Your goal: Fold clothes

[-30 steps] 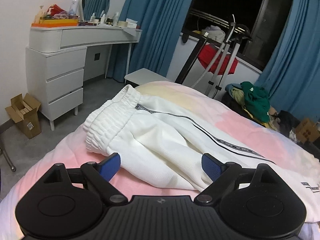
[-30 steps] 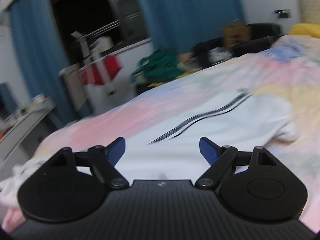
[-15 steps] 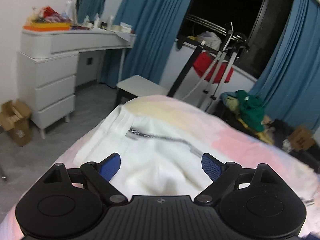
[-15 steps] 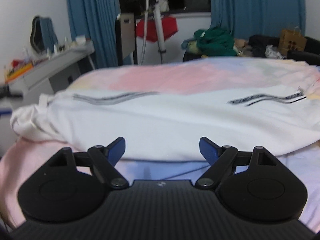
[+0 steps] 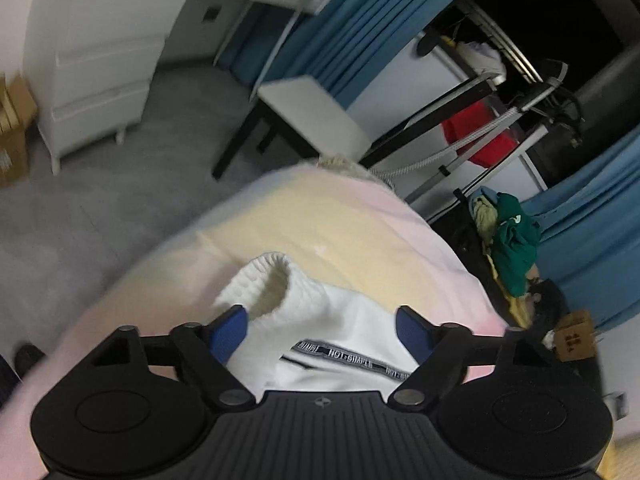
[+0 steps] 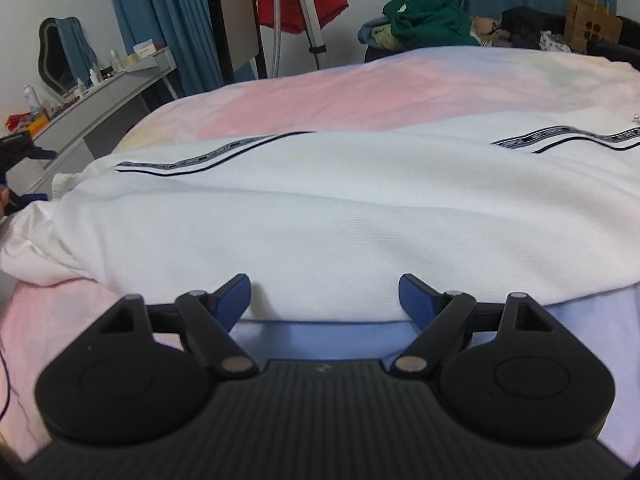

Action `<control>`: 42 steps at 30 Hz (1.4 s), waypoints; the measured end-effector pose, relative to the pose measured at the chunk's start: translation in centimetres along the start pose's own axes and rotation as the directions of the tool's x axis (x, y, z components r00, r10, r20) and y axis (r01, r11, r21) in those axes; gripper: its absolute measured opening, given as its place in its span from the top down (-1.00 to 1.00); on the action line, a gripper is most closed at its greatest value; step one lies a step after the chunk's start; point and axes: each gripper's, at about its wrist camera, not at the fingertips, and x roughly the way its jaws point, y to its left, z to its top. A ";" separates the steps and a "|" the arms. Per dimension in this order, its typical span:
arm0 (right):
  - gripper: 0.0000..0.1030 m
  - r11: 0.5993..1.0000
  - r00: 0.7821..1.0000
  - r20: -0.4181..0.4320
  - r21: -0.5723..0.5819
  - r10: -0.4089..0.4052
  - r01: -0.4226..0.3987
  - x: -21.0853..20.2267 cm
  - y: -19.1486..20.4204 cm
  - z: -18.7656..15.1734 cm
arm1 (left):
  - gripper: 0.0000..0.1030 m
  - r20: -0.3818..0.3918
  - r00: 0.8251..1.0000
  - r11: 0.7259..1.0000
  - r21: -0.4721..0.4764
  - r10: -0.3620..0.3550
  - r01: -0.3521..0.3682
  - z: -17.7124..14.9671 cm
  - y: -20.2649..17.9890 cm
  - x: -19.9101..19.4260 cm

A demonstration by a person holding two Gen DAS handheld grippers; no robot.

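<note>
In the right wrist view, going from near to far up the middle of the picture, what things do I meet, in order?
Right gripper → bare bed sheet → white trousers with dark side stripe → pink sheet again → red cloth on the stand.

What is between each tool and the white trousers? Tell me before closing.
Nothing visible. The left tool is open around the ribbed waistband of the white trousers. The right tool, open, sits at their near edge on the bedspread.
</note>
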 end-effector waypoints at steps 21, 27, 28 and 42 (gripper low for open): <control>-0.61 0.995 0.997 0.071 0.096 0.013 -0.019 -0.8 -1.8 -0.2 | 0.86 0.089 0.985 0.975 0.177 -0.149 0.132 -1.9 -7.8 -11.7; -0.61 0.988 0.983 0.174 0.137 0.050 -0.075 -4.7 -2.9 0.0 | 0.86 0.077 0.939 0.904 0.307 -0.335 0.297 -10.1 -8.2 -24.4; -0.61 0.986 0.979 0.196 0.140 0.056 -0.085 -5.6 -2.9 -0.1 | 0.86 0.066 0.935 0.900 0.303 -0.348 0.313 -11.6 -7.4 -25.8; -0.61 0.988 0.949 0.291 0.052 0.122 -0.143 -11.4 -1.0 0.1 | 0.79 -0.204 0.917 0.919 0.128 -0.343 0.372 -26.0 7.3 -28.7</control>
